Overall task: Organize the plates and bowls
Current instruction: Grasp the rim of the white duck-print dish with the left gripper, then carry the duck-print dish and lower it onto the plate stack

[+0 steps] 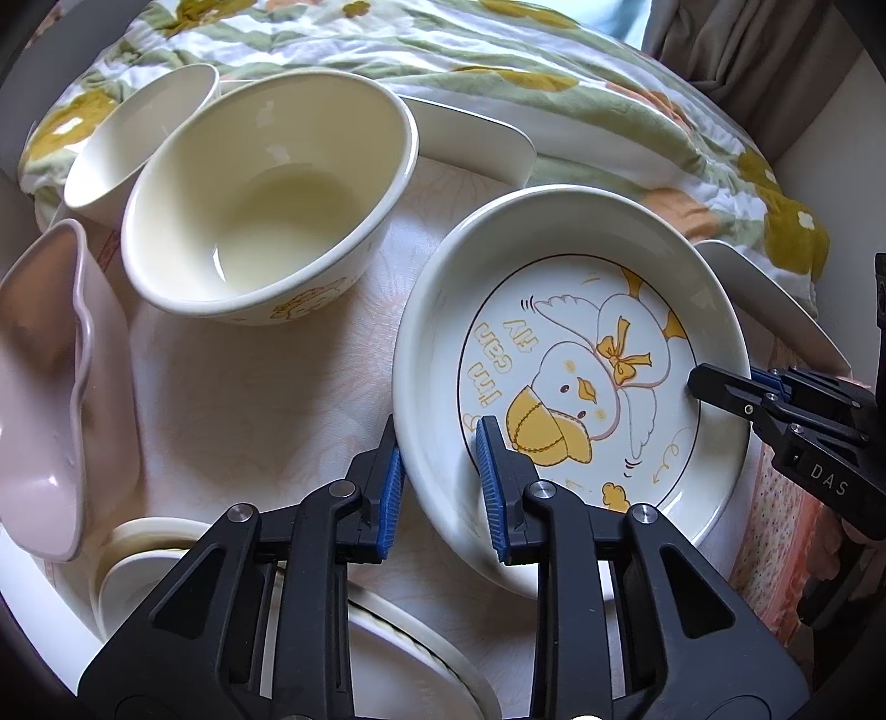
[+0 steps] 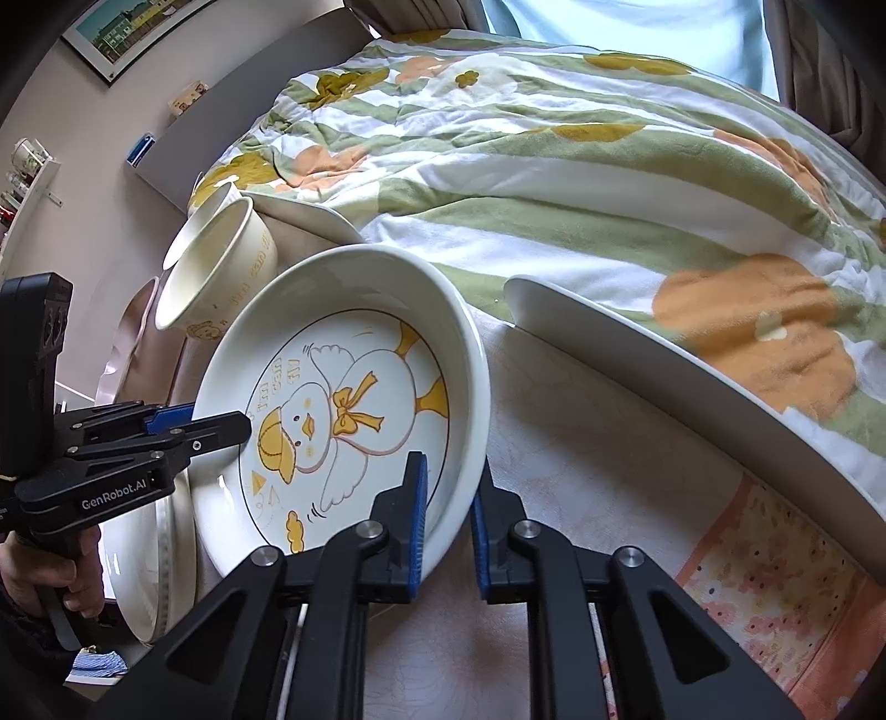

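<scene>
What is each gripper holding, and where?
Both clamp the duck plate by its rim: left gripper on the near edge, right gripper on the opposite side.

A bed fills the upper half of both views, spread with a quilt (image 2: pixel 581 160) of green and white stripes and orange and mustard flowers. At the upper left of the right wrist view, a framed picture (image 2: pixel 133 27) of buildings hangs on a pale wall (image 2: pixel 94 183), with a small shelf (image 2: pixel 30 171) below. Curtains (image 1: pixel 758 61) and soft daylight at the window (image 2: pixel 631 27) close the top right.
</scene>
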The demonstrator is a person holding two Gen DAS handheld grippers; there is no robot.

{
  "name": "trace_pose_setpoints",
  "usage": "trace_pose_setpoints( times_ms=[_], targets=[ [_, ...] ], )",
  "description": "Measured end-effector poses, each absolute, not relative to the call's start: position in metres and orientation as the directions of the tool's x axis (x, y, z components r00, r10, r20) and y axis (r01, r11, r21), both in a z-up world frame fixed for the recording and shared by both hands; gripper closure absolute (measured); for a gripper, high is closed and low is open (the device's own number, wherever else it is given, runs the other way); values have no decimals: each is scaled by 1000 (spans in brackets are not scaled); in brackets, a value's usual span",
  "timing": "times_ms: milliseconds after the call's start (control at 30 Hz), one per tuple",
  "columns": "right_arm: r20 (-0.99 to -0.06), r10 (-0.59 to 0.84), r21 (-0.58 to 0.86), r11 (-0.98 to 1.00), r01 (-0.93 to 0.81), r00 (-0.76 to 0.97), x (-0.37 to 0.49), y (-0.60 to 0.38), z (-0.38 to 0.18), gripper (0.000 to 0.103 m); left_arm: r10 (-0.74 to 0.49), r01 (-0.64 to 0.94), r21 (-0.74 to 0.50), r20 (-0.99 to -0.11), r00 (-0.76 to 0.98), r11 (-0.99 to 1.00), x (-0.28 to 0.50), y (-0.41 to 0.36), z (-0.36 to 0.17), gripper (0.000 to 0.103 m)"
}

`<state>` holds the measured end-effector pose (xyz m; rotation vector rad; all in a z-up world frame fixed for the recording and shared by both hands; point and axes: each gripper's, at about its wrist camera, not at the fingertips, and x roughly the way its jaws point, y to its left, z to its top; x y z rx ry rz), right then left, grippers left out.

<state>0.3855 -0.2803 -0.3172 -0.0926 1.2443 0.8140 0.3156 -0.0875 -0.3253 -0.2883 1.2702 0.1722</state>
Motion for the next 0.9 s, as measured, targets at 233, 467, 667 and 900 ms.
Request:
trace_pose_setpoints(
  times_ms=[233,467,667,900],
  targets=[
    [-861,500,363,734,-575,94,381,-285,-314,89,-37,-267,-122,-952,305,956,314,-85,-315,84],
    [-851,499,340,759,-555,161,374,-293,-291,89,-52,-225,-139,-934,355,964,310,-87,-289,84],
    [-839,492,317,790,-525,234,356,-293,-257,89,-82,-160,-164,-901,425,973,299,-80,-251,84],
    [-818,459,286,848,-447,347,301,-273,-218,89,-146,-44,-190,-864,483,981,260,-48,-215,84]
  ],
)
